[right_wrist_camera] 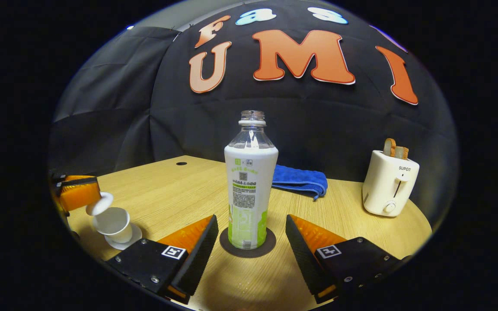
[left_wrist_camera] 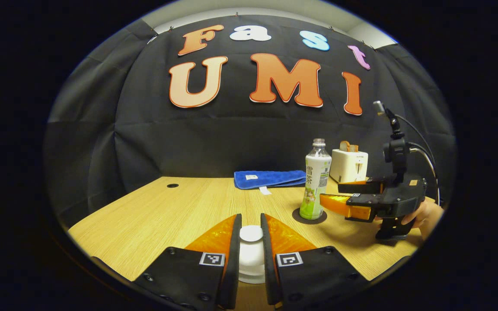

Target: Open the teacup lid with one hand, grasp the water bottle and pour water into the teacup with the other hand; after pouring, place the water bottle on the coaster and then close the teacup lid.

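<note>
A white lid point(left_wrist_camera: 251, 246) sits between the fingers of my left gripper point(left_wrist_camera: 251, 222), which is shut on it. In the right gripper view the left gripper point(right_wrist_camera: 91, 191) holds the lid point(right_wrist_camera: 99, 204) tilted just above the open white teacup point(right_wrist_camera: 113, 222) on its saucer point(right_wrist_camera: 124, 241). The uncapped water bottle point(right_wrist_camera: 249, 190) stands upright on a dark round coaster point(right_wrist_camera: 247, 249). My right gripper point(right_wrist_camera: 251, 219) is open, with a finger on each side of the bottle's base and not touching it. In the left gripper view the right gripper point(left_wrist_camera: 331, 193) sits right of the bottle point(left_wrist_camera: 316, 181), held by a hand point(left_wrist_camera: 426, 214).
A folded blue towel point(left_wrist_camera: 268, 178) lies at the back of the wooden table point(left_wrist_camera: 158, 216). A white toaster point(right_wrist_camera: 388, 183) with bread slices stands at the back right. A cable hole point(right_wrist_camera: 181, 163) is at the far left. The table's front edge is close under both grippers.
</note>
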A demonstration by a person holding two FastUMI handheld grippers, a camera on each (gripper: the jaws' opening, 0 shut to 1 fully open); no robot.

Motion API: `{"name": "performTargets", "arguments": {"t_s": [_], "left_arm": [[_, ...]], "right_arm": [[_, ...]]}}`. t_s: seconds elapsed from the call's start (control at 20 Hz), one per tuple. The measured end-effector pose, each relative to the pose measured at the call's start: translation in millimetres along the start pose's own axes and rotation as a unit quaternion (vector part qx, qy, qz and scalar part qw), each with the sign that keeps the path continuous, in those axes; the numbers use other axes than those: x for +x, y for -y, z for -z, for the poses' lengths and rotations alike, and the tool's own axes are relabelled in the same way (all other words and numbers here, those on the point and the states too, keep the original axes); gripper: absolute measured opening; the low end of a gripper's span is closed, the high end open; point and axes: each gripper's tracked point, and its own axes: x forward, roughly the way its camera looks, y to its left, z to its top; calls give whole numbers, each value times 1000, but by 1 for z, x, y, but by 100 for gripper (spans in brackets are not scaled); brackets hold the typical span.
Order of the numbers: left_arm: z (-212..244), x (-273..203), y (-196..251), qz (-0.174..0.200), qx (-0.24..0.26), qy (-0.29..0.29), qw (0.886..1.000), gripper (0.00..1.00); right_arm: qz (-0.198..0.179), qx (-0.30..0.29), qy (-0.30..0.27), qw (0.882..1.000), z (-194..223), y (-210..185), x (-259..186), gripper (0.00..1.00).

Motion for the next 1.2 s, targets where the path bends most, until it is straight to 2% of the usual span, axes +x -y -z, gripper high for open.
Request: {"name": "performTargets", "arguments": {"t_s": [0.3, 0.5, 0.65, 0.75, 0.85, 0.9, 0.95, 1.0, 1.05, 1.1, 1.15, 1.2], "left_arm": [[27, 7, 4, -3, 23, -37, 999, 30], [28, 6, 7, -1, 32, -40, 999, 27], [23, 4, 6, -2, 37, -36, 999, 36], [10, 0, 5, -7, 39, -20, 999, 54], [0, -1, 4, -13, 54, -11, 998, 65], [-9, -3, 3, -20, 58, -2, 998, 77], [-17, -5, 3, -21, 56, 6, 998, 80], [-27, -7, 4, -22, 50, 15, 998, 88], [-35, -9, 5, -24, 44, 24, 998, 90], [-46, -11, 4, -28, 41, 34, 998, 97], [-58, -14, 4, -32, 38, 47, 998, 94], [-69, -17, 3, -35, 36, 59, 997, 100]], "right_arm": [[-1, 4, 21, 1000, -12, -1, -23, 94], [-2, -1, 32, 999, -20, -3, -38, 94], [1, 1, 40, 999, -26, 0, -50, 94], [6, 6, 44, 999, -30, 4, -59, 94], [17, 9, 54, 998, -37, 9, -71, 94], [23, 10, 61, 998, -43, 12, -77, 94], [27, 11, 67, 997, -47, 13, -82, 94], [31, 11, 72, 997, -53, 14, -88, 94], [33, 14, 79, 996, -59, 13, -94, 94], [37, 17, 86, 995, -65, 14, -101, 94], [42, 18, 90, 995, -70, 15, -107, 93], [49, 20, 94, 994, -75, 17, -113, 93]]}}
